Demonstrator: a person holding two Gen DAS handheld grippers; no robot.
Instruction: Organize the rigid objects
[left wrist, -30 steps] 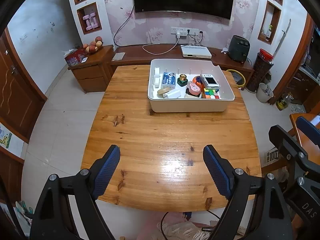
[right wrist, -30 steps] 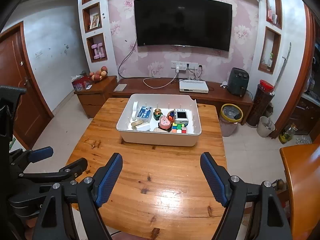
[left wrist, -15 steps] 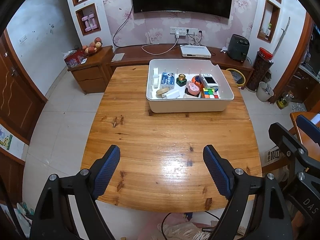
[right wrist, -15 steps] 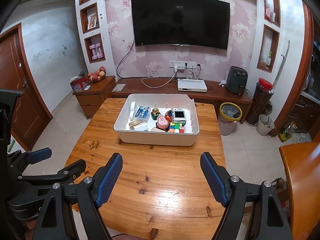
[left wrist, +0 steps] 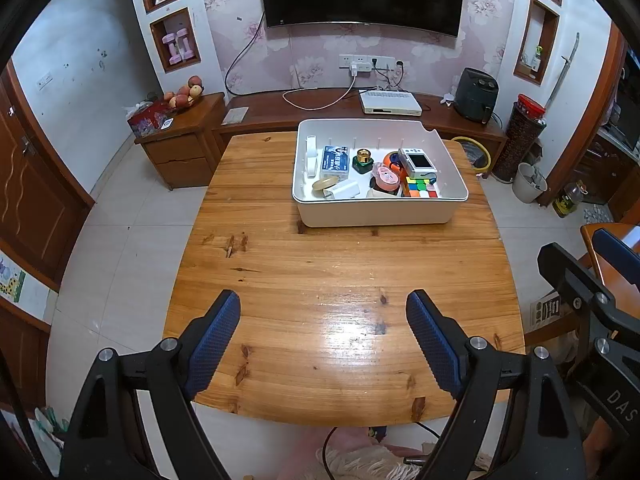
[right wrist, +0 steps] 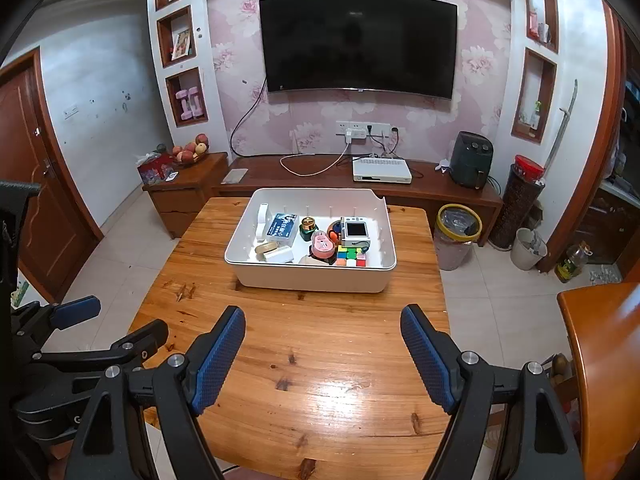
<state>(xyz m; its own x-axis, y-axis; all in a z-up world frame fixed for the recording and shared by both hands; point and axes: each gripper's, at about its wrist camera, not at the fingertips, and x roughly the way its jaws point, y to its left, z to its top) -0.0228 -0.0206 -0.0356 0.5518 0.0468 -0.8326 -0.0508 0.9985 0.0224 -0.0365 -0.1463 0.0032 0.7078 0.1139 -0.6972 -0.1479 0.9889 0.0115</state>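
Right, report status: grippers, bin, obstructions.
Left gripper open, empty. Right gripper open, empty. White bin at table's far end, small items inside, untouched. Nothing on the wood between grippers and bin.

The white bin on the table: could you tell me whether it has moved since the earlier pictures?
No. The white bin sits at the same spot on the wooden table, over the same knots in its planks.
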